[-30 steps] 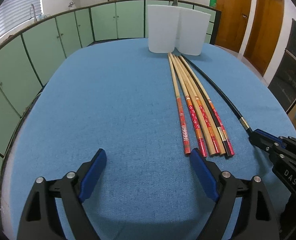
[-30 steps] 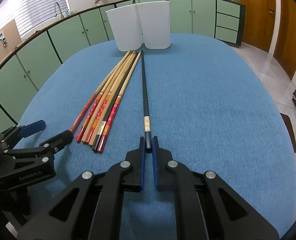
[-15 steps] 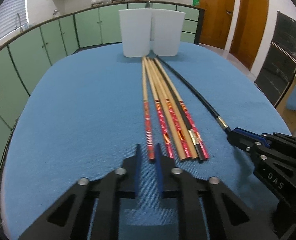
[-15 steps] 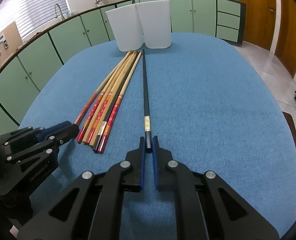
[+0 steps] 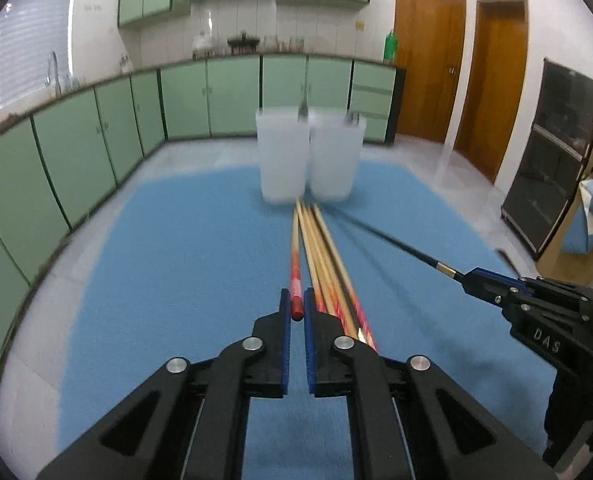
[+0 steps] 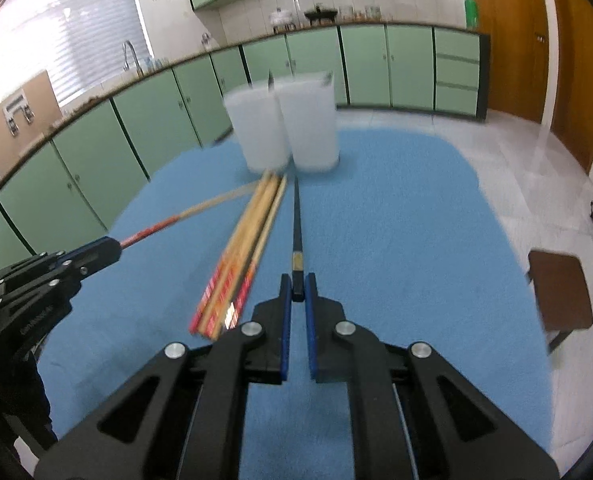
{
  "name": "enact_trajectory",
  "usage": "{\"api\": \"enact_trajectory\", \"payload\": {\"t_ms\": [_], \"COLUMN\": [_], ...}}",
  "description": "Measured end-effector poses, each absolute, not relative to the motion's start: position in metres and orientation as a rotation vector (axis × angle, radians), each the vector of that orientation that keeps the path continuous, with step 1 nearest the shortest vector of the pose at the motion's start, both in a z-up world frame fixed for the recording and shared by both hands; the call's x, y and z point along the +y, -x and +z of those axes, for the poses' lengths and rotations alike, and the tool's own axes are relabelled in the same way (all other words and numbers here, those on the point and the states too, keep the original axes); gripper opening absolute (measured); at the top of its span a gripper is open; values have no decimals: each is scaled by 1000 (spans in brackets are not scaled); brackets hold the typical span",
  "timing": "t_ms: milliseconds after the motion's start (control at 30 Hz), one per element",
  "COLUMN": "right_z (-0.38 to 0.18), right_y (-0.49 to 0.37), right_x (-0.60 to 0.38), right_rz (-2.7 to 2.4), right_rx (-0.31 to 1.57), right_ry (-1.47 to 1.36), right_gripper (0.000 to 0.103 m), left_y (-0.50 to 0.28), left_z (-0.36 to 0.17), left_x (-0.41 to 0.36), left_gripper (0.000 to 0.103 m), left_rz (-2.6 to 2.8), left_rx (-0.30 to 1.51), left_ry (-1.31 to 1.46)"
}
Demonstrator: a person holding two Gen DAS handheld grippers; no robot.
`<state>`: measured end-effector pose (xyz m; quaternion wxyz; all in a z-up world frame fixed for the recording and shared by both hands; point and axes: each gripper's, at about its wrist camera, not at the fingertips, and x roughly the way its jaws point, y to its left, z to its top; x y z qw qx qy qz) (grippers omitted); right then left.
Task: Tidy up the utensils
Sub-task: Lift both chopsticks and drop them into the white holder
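My left gripper is shut on the red-patterned end of a wooden chopstick, whose held end is raised off the blue tablecloth. My right gripper is shut on the end of a black chopstick, also raised. Several more wooden chopsticks with red ends lie bundled on the cloth between the two. In the right wrist view that bundle lies left of the black stick, and the left gripper shows at the far left. Two white containers stand side by side at the far end.
The blue tablecloth covers an oval table. Green cabinets run along the left and back. A wooden stool stands on the floor to the right, and a dark cabinet beyond the table's right edge.
The left gripper shut on the leftmost wooden chopstick. Both grippers then rose, lifting the held ends of their chopsticks off the cloth, and the views tilted up toward the kitchen.
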<state>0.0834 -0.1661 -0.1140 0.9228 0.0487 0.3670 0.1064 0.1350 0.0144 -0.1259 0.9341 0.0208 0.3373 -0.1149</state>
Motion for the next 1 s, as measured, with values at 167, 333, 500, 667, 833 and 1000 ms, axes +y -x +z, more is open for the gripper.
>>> {"api": "enact_trajectory", "payload": {"t_ms": [167, 333, 500, 667, 833, 1000], "right_z": [-67, -24, 5, 28, 65, 108], "right_y": [-86, -98, -126, -153, -174, -204], "right_x": [-172, -178, -180, -177, -178, -186], "right_rz": [232, 263, 296, 316, 340, 329], "right_rx": [660, 603, 612, 621, 575, 481], "right_ry": [-85, -106, -92, -73, -58, -60], "right_gripper": [6, 6, 6, 6, 6, 6], "left_y": [-138, -152, -172, -189, -202, -223], "left_z": [-78, -47, -27, -12, 13, 55], "left_x": [22, 24, 21, 21, 20, 15], "left_gripper": [6, 6, 6, 6, 6, 6], "left_rz": [-254, -274, -299, -327, -356, -352], "left_rx": [582, 517, 489, 473, 428, 325], "left_ry": [-25, -21, -16, 6, 25, 4]}}
